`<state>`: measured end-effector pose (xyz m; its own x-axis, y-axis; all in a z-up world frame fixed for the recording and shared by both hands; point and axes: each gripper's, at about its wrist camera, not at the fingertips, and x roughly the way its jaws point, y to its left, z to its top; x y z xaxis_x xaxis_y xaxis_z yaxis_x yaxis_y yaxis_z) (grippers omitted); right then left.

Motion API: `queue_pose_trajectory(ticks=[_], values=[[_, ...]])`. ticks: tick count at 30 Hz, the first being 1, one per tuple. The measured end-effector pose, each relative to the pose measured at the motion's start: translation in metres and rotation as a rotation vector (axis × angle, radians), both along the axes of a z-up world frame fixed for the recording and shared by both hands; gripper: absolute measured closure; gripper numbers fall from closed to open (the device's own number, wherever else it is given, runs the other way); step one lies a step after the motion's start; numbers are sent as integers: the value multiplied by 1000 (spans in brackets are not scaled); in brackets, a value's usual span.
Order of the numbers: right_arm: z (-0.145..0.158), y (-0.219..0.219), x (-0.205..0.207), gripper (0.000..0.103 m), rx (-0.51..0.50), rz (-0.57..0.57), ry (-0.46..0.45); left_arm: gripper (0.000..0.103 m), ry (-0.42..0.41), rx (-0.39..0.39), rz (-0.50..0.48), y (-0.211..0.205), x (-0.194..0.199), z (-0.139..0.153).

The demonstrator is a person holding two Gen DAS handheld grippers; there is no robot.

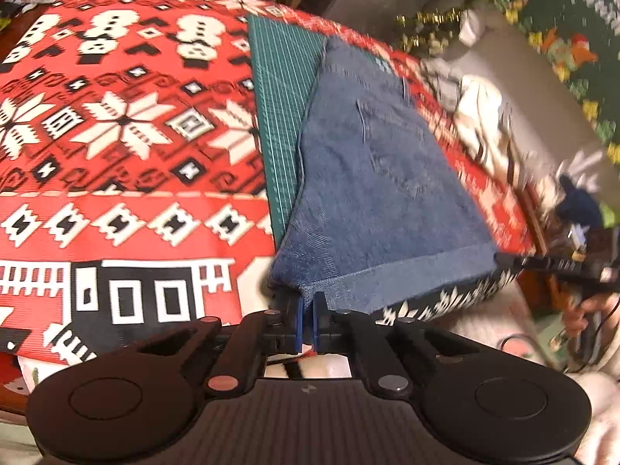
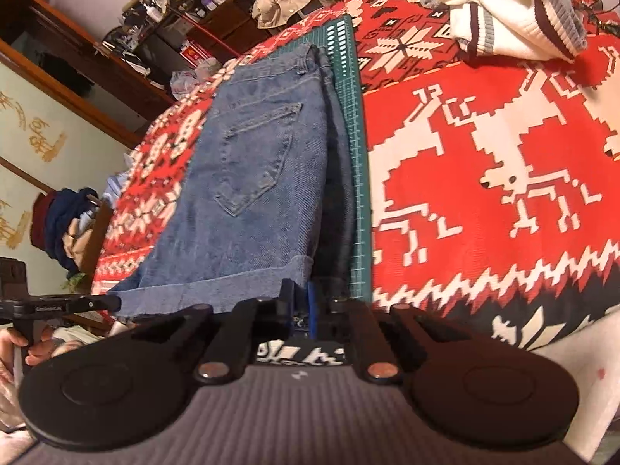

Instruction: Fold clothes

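Note:
Folded blue denim shorts [image 1: 372,178] lie on a green cutting mat [image 1: 283,116], back pocket up and cuffed hem toward me. My left gripper [image 1: 309,302] is shut on the hem's left corner, with denim pinched between its blue pads. In the right wrist view the same denim shorts [image 2: 252,178] stretch away along the green cutting mat [image 2: 354,155]. My right gripper [image 2: 300,294] is shut on the hem's right corner, over the darker lower layer. Each gripper shows in the other's view: the right gripper [image 1: 503,259] at the far hem corner, the left gripper [image 2: 112,302] likewise.
A red, white and black patterned cloth [image 1: 116,116] covers the table. A white striped sweater [image 2: 511,11] lies bunched at the far right. Dark clothes [image 2: 69,217] are piled off the table's left side. A person's hand [image 2: 23,345] holds the left gripper's handle.

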<state>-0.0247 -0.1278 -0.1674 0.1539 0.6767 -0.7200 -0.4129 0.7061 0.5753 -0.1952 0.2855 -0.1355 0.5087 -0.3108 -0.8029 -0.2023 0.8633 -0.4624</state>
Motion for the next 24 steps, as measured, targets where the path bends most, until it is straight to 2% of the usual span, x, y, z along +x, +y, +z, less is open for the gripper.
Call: queue_pose_trajectory(ticks=[5, 7, 10, 11, 14, 16, 21, 24], values=[[-20, 2, 3, 96, -40, -6, 30, 98, 61, -5, -2, -5, 4, -26], [-23, -1, 4, 96, -35, -16, 35, 98, 57, -17, 7, -6, 2, -29], [-20, -2, 1, 95, -51, -9, 26, 94, 63, -24, 10, -2, -2, -26], [-19, -3, 1, 95, -57, -4, 23, 90, 71, -5, 9, -2, -4, -24], [-12, -7, -1, 94, -64, 3, 4, 91, 44, 56, -13, -8, -8, -8], [-2, -8, -2, 92, -82, 7, -38, 91, 25, 96, -28, -12, -11, 3], [27, 4, -7, 90, -137, 41, -193, 91, -46, 138, -14, -19, -5, 23], [44, 21, -10, 90, -140, 68, -301, 91, -130, 139, 3, -29, 10, 29]])
